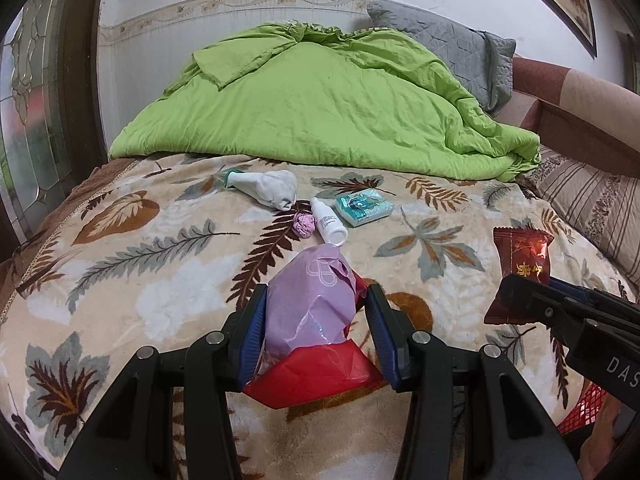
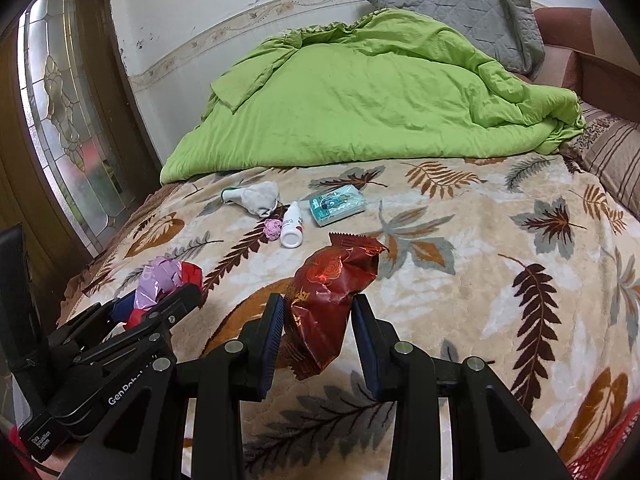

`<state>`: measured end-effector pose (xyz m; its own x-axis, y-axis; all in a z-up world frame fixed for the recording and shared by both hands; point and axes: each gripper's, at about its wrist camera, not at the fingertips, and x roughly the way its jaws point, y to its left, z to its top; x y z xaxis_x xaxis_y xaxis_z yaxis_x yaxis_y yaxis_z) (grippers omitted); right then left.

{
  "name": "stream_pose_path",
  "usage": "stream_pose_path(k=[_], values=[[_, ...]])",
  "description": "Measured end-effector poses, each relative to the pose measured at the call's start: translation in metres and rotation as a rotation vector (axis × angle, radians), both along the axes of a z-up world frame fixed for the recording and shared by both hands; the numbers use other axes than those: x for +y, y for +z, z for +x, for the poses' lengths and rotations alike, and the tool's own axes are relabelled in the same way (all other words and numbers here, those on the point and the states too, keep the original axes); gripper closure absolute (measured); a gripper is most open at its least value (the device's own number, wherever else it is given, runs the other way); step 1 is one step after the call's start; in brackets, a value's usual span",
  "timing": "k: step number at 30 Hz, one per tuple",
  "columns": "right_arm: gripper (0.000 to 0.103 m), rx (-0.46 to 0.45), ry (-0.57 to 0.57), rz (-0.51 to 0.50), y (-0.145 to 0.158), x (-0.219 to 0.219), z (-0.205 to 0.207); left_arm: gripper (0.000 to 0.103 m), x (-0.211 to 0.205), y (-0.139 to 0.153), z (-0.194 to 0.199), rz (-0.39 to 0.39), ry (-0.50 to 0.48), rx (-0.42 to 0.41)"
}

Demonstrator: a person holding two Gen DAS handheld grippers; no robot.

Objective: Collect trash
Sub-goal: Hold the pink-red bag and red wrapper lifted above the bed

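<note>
Left gripper (image 1: 316, 312) clenched on crumpled lilac-and-red plastic bag (image 1: 310, 304) — light, slippery. Right gripper (image 2: 318, 320) pinches dark-red foil snack wrapper (image 2: 332, 292) mid-body; crinkly, weightless. Crumpled pink paper ball (image 1: 305, 225) at 12 o'clock — soft, grip across.

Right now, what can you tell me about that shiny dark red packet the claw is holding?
The dark red packet is a crinkly, foil-looking snack wrapper with gold characters and a swirly red pattern. Its top edge is zigzag cut and its middle is crumpled. The right claw pinches it between two blue-padded fingers, holding it upright above the leaf-patterned blanket. Only the claw seems to touch it. Whether anything is inside, I cannot tell.
</note>
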<state>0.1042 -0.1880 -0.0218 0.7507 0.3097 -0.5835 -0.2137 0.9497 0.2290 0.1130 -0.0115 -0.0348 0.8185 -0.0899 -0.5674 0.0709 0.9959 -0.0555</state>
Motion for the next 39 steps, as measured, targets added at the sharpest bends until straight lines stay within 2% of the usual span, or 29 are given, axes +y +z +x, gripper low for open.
stream_pose_path(k=[12,39], values=[[0.066,-0.008,0.001,-0.005,0.0007,0.0018,-0.0002,0.056,-0.0069,-0.0030,-0.0004,0.027,-0.018,-0.013],[0.066,-0.003,-0.006,0.000,-0.0003,-0.0021,0.0002,0.056,-0.0092,-0.0031,-0.0002,0.028,-0.021,-0.012]])
